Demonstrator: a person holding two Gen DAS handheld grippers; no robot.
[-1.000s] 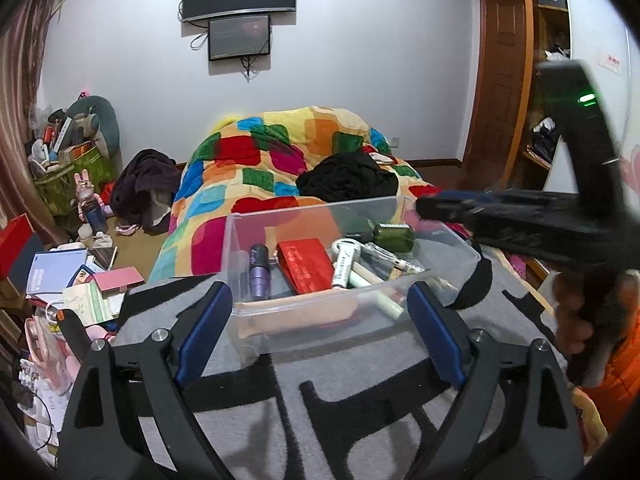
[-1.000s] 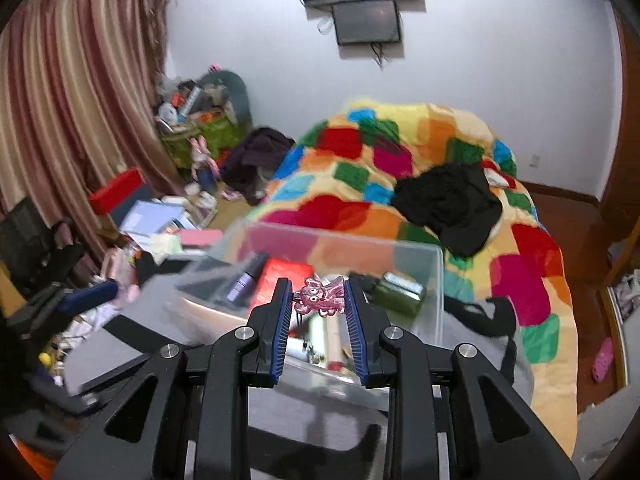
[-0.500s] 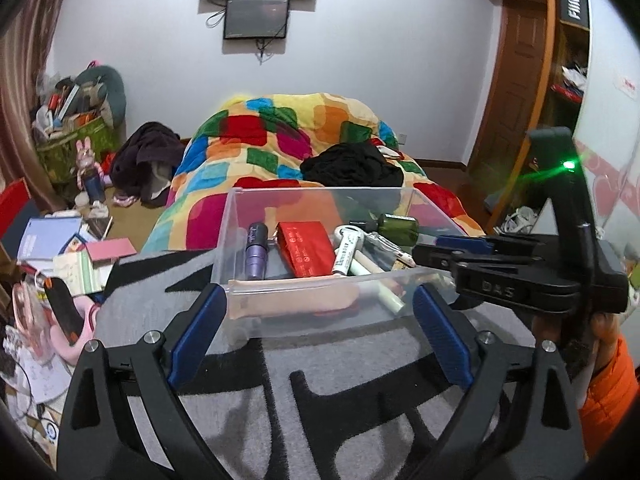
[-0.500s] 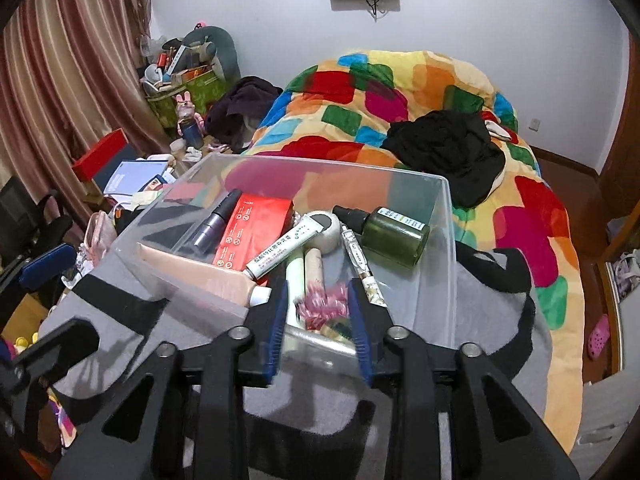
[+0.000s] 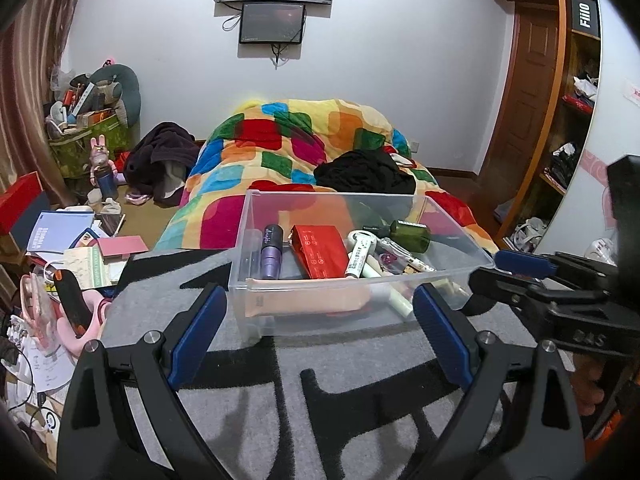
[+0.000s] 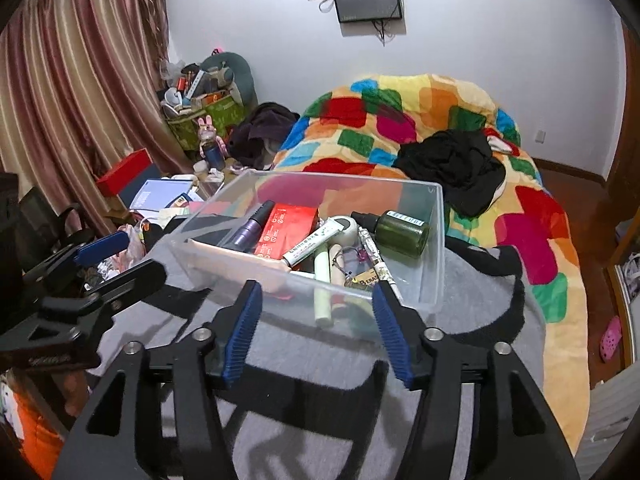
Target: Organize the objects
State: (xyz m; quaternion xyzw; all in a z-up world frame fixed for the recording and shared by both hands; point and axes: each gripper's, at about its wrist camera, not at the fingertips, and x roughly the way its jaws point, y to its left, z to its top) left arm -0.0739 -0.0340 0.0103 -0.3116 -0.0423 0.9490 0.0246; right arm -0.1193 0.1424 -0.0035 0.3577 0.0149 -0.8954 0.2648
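Bin (image 5: 256, 216) sits on blanket (image 5: 280, 392) at bed's (image 5: 280, 140) foot. Bottle (image 6: 402, 232), box (image 6: 286, 230), tubes inside. Floor clutter (image 5: 72, 240) lies left.

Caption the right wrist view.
Open right tongs hover before a clear bin of toiletries on a grey blanket.

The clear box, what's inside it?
The clear box holds a red packet, purple tube, green bottle and white tubes. Whatever lies underneath them is hidden.
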